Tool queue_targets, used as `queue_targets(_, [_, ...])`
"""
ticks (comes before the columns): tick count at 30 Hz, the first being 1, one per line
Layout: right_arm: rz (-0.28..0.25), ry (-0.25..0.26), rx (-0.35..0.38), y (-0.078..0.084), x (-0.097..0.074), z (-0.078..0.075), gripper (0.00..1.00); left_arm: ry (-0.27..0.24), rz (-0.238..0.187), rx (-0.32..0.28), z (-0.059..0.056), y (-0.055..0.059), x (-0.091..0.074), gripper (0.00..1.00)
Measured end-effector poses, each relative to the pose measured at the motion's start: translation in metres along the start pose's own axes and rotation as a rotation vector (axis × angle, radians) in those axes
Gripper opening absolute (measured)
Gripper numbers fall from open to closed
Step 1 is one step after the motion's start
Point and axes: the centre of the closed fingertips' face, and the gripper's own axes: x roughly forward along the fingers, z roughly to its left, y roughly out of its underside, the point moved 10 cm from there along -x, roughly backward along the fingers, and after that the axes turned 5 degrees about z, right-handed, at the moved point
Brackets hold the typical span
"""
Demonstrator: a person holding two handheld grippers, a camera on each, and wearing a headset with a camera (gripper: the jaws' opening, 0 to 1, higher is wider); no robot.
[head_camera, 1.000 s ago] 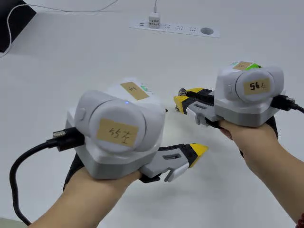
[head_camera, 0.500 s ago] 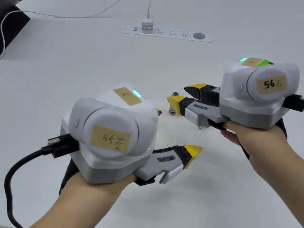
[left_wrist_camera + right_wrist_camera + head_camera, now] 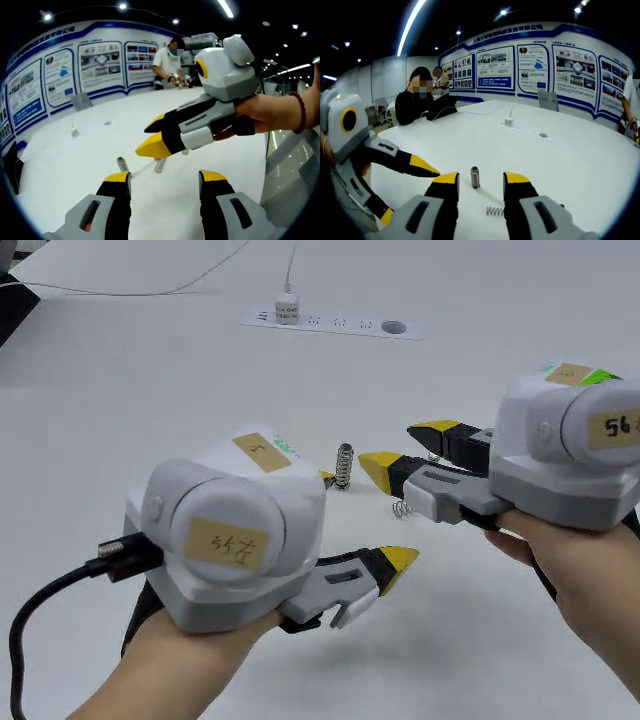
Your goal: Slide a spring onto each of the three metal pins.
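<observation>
Now: upright spring (image 3: 343, 466), seemingly pinned, central on desk (image 3: 150, 380); loose spring (image 3: 401, 509) beside. Left tongs (image 3: 365, 517), right tongs (image 3: 408, 447) wide, empty. Next: pinch loose spring.

The left gripper (image 3: 362, 518) has a rounded white-grey housing, a tan handwritten label (image 3: 230, 542), black jaws tipped yellow, and a thick black cable (image 3: 50, 590) plugged in on its left. The right gripper (image 3: 400, 444) matches, with a green patch (image 3: 600, 376) on top. A red bead bracelet (image 3: 300, 107) circles the right wrist.

The left claw (image 3: 165, 176) and right claw (image 3: 481, 178) have white bodies, black jaws, yellow tips. The upright spring (image 3: 344, 466) is silver, the counter (image 3: 150, 370) white.
</observation>
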Motion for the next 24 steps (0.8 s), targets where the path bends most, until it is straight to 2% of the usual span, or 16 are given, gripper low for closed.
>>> queue_targets(4, [-0.003,0.018,0.032,0.004,-0.014,-0.005,0.37,0.003,0.023,0.048,0.002,-0.004,0.005,0.53])
queue_targets(13, [-0.012,0.062,0.071,0.013,-0.044,-0.018,0.38,0.02,0.043,0.109,0.009,-0.012,0.023,0.49])
queue_targets(20, [0.001,0.08,0.098,0.024,-0.058,-0.026,0.39,0.032,0.08,0.136,0.012,-0.011,0.038,0.45])
queue_targets(24, [-0.018,0.075,0.112,0.027,-0.065,-0.028,0.39,0.037,0.095,0.143,0.013,-0.01,0.048,0.44])
